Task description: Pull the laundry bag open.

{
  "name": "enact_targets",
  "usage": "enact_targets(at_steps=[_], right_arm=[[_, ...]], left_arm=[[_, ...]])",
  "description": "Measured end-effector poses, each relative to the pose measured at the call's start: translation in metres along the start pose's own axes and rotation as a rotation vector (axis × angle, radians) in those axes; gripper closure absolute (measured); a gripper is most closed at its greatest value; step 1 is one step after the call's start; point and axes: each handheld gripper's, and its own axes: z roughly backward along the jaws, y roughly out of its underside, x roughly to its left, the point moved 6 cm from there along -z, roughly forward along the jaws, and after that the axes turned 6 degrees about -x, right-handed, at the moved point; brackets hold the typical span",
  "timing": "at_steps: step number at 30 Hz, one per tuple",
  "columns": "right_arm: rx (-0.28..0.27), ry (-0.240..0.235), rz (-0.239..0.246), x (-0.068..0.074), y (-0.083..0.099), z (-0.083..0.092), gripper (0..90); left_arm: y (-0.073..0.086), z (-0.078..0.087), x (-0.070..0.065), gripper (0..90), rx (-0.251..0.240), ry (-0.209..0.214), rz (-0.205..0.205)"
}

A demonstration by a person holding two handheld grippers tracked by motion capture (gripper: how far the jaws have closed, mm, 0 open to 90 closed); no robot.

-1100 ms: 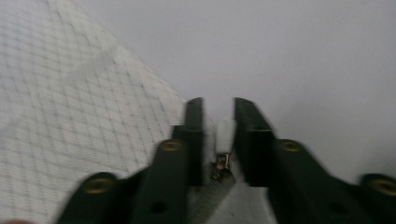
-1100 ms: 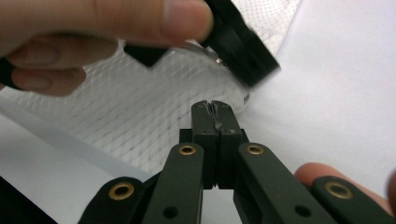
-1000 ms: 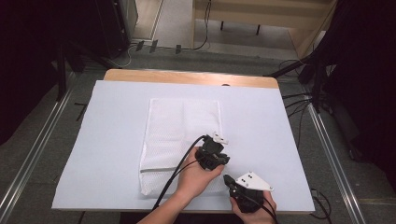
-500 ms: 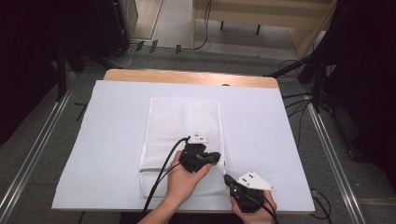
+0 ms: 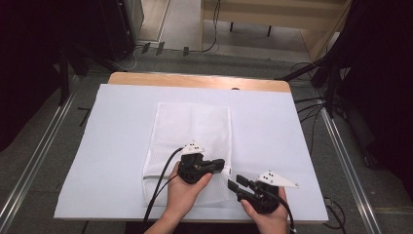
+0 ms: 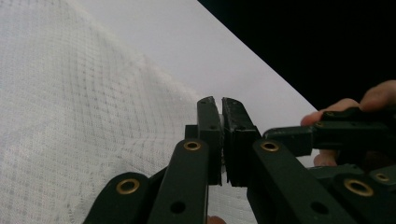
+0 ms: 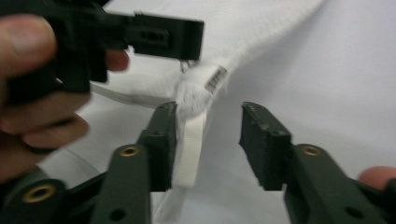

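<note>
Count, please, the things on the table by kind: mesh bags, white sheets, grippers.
Mesh bag: 1
White sheet covering the table: 1
Grippers: 2, the left gripper and the right gripper
Total: 4

This looks like a lab or recording studio rather than a home. A rectangular wooden table (image 5: 195, 80) covered by a large white paper sheet (image 5: 122, 146) stands on grey carpet floor (image 5: 44, 165). Silver aluminium rails (image 5: 34, 165) run along the floor at 9 and 3 o'clock. Black cables (image 5: 214, 34) trail across the floor at 12 o'clock, beside dark equipment racks (image 5: 117, 24) at 11 o'clock. A pale wooden bench (image 5: 272, 14) stands at 1 o'clock.
</note>
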Motion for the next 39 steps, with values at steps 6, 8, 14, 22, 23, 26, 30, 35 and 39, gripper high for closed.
enact_targets(at_steps=[6,8,14,22,23,26,30,35,39], right_arm=[[0.079,-0.089,-0.127,-0.001,-0.008,-0.019,54.7],[0.092,-0.095,-0.137,-0.002,-0.008,-0.023,61.3],[0.105,-0.113,-0.137,0.0,-0.007,-0.028,86.8],[0.087,-0.011,-0.037,0.002,-0.001,-0.027,88.5],[0.087,-0.006,-0.045,0.001,-0.002,-0.026,88.5],[0.081,0.011,-0.045,-0.004,-0.002,-0.024,88.6],[0.098,0.038,-0.02,-0.006,0.0,-0.023,88.6],[0.109,0.069,0.019,-0.005,0.0,-0.024,88.6],[0.116,0.102,0.031,-0.009,0.0,-0.023,88.6]], left_arm=[[0.002,0.001,0.0,87.4,-0.003,0.01,-0.002],[0.003,0.001,0.0,87.4,0.004,0.008,-0.006],[0.008,0.001,0.004,87.4,0.012,0.003,-0.007],[0.02,0.002,0.009,87.5,0.048,-0.092,-0.073],[0.021,0.004,0.011,87.5,0.053,-0.102,-0.072],[0.026,0.012,0.023,87.5,0.064,-0.136,-0.049],[0.03,0.024,0.033,87.4,0.08,-0.17,-0.045],[0.034,0.045,0.047,87.4,0.087,-0.202,-0.027],[0.037,0.067,0.06,87.4,0.09,-0.253,-0.032]])
